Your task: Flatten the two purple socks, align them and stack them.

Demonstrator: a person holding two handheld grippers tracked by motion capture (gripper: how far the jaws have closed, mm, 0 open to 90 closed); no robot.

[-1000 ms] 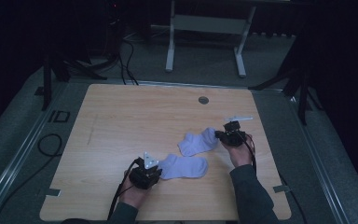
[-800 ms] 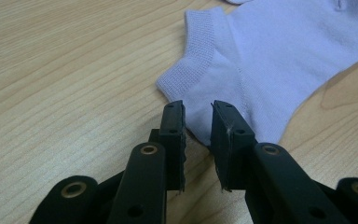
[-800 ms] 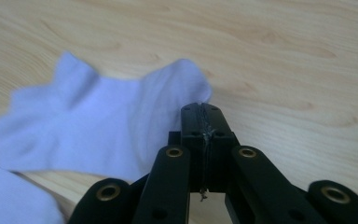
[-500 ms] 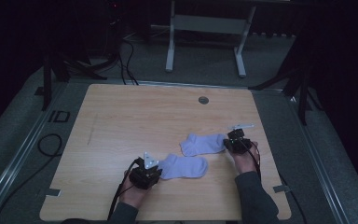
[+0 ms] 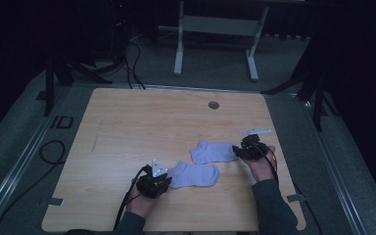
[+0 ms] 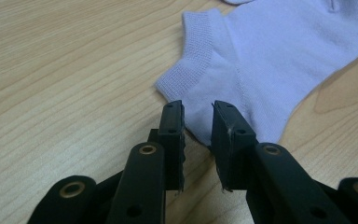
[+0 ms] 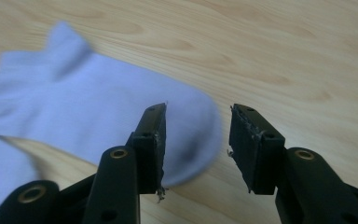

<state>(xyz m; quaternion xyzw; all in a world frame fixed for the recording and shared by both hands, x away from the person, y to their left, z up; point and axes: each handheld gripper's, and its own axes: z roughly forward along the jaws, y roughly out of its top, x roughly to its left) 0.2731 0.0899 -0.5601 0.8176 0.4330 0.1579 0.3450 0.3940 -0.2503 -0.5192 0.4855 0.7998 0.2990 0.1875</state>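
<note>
Two pale lilac socks lie flat on a light wooden table (image 5: 127, 127), toward its near right part. The near sock (image 5: 196, 174) lies just in front of the far sock (image 5: 213, 152), their edges close or touching. At the near sock's left end, the left gripper (image 5: 164, 179) rests in a person's hand; in the left gripper view its jaws stand a narrow gap apart over the sock's heel edge (image 6: 242, 79), gripping nothing. At the far sock's right end, the right gripper (image 5: 237, 151) is held low; in the right gripper view its jaws are spread wide, one over the sock's rounded toe (image 7: 98, 121), the other over bare wood. A small round grommet (image 5: 214, 105) sits beyond the socks, near the table's far edge.
</note>
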